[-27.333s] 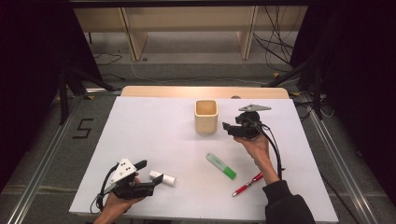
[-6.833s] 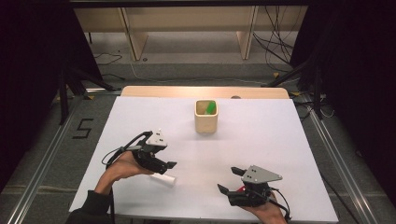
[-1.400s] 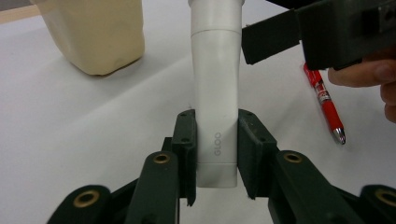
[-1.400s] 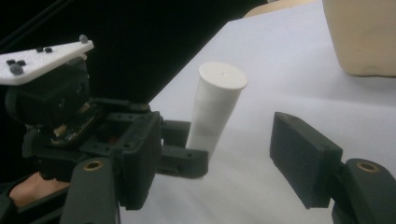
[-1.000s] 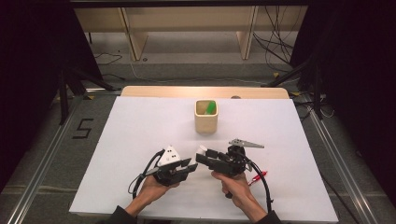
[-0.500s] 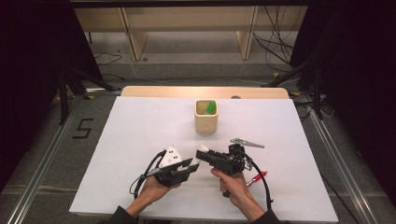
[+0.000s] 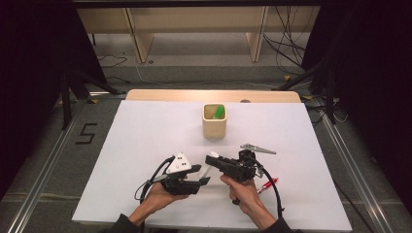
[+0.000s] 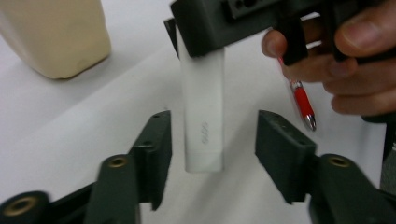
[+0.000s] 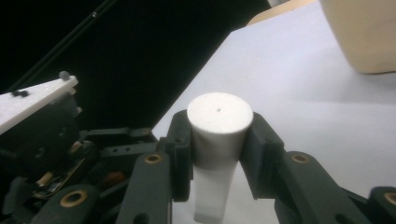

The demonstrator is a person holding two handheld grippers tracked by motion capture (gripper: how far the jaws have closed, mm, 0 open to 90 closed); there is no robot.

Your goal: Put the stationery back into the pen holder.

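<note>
White counter (image 7: 145, 136) under dark surrounds; high view: both tools have met near its front since a second ago, beige cup (image 7: 214, 127) behind. Left gripper view: left tool (image 8: 212, 140) now wide, its jaws clear of the white plastic tube (image 8: 204, 121). Right gripper view: right tool (image 9: 217, 140) clamps the tube's cap end; handover looks complete.

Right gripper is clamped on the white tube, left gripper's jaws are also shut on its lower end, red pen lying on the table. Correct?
Not quite: the left gripper is open. In the left gripper view its jaws stand apart on either side of the white tube, touching neither side. The rest holds: the right gripper is shut on the tube near its cap in the right gripper view, and the red pen lies on the table.
</note>
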